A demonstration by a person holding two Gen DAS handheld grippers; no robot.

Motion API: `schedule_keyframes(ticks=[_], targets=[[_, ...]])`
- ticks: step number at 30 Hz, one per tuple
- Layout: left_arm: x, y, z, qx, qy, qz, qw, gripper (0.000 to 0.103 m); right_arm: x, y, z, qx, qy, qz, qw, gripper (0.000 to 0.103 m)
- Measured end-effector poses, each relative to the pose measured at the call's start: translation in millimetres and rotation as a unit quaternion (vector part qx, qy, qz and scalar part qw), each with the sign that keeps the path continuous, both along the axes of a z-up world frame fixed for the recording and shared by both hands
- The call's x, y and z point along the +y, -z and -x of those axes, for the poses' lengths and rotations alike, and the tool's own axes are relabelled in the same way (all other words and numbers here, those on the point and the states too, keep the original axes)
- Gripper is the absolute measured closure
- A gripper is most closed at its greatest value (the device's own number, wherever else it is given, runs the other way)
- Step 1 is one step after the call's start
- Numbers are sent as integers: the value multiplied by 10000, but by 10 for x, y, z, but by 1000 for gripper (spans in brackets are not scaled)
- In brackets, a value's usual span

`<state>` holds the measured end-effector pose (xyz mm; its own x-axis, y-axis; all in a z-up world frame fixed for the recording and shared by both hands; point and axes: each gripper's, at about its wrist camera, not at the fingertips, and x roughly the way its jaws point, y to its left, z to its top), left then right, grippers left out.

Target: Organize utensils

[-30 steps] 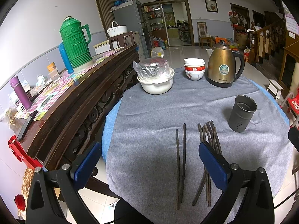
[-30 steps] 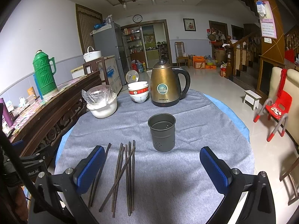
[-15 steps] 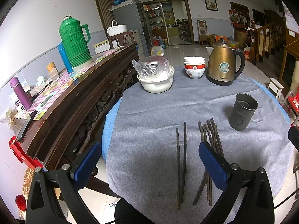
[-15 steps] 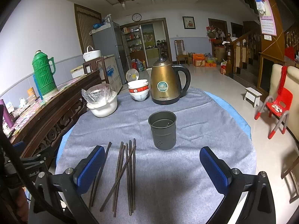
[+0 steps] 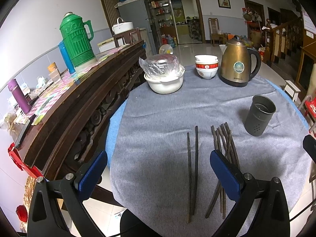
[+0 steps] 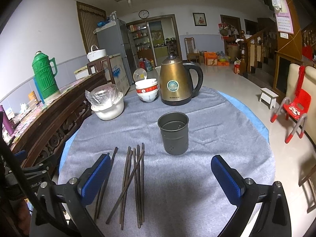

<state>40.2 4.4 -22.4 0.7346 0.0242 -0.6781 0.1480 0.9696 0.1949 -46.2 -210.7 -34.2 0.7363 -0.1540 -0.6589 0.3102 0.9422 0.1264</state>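
Both tools, left (image 5: 158, 169) and right (image 6: 161, 174), I hold wide open, empty. Chopsticks (image 6: 134, 179) lie on table, holder (image 6: 173, 135) at 1 o'clock. Next I must grip one pair.

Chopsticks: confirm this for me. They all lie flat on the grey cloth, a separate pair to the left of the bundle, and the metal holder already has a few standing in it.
Wrong on the holder. The right wrist view looks into the metal holder and it is empty. The rest stands: the chopsticks lie flat on the grey cloth, with the separate pair left of the bundle.
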Motion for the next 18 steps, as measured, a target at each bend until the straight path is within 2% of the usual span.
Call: schedule_keyframes(ticks=[4,8,10,11,13,15,17,18], targets=[[19,124,-135,240,30,84,9997,0,-31,105,-85,29,-29,-20,10000,1],[149,383,-410,871,-13,388,9954,0,-89,304,-280,324,-141,-274,9990,7],[228,555,-552,1198,-68,583,9911,0,-126,450,-403,500,-194,-346,9980,17],[253,639,-605,1317,-93,634,9892,0,-149,544,-473,637,-247,-537,9962,19],[271,797,-719,1532,-68,687,9858,1,-208,769,-636,852,-396,-834,9921,31],[254,930,-826,1725,69,778,9819,8,-267,931,-765,986,-398,-921,9901,43],[236,1051,-954,1975,144,899,9761,20,-316,1119,-937,1152,-425,-1068,9867,49],[229,1097,-1013,2057,174,974,9736,22,-317,1202,-1024,1208,-451,-1137,9851,52]])
